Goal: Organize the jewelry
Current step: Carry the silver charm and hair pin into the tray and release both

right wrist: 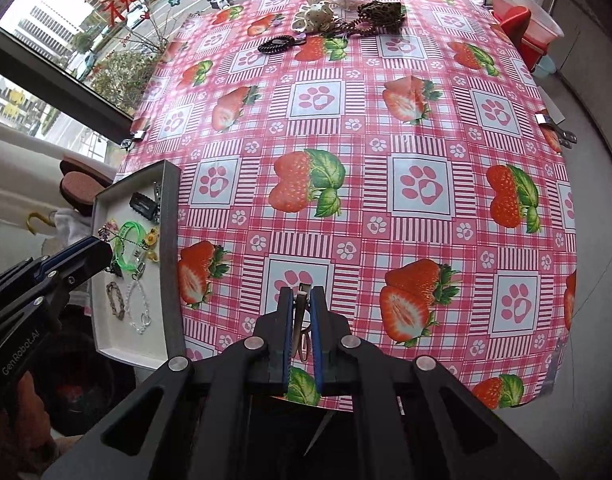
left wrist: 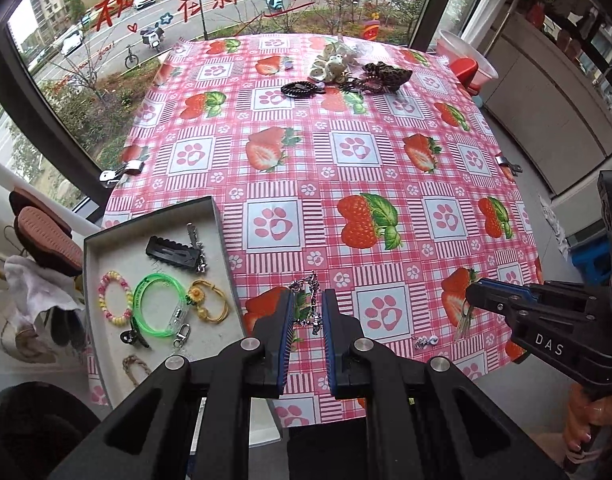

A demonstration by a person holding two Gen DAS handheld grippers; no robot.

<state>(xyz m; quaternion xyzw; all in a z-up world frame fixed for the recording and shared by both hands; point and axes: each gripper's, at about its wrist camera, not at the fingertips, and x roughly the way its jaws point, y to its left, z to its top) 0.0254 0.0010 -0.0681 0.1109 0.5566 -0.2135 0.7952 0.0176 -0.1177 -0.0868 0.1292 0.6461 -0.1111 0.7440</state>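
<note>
My left gripper [left wrist: 307,294] is shut on a silver charm chain [left wrist: 311,308] that dangles between its blue pads, just right of the grey-rimmed tray [left wrist: 218,216]. In the right wrist view that gripper [right wrist: 106,246] holds the chain [right wrist: 118,236] over the tray [right wrist: 172,240]. The tray holds a black hair clip [left wrist: 172,254], a bead bracelet [left wrist: 114,300], a green band [left wrist: 160,304] and a yellow cord bracelet [left wrist: 208,300]. My right gripper [right wrist: 302,290] is shut on a slim brownish piece [right wrist: 302,336], seen from the left as pale hanging strands [left wrist: 463,320] under the gripper [left wrist: 471,292].
A small silver piece [left wrist: 425,342] lies on the strawberry tablecloth [left wrist: 345,152] near the front edge. At the far end sit a black claw clip [left wrist: 300,89], a spotted scrunchie [left wrist: 329,66] and a leopard scrunchie [left wrist: 385,74]. Metal clamps [left wrist: 118,174] pin the cloth.
</note>
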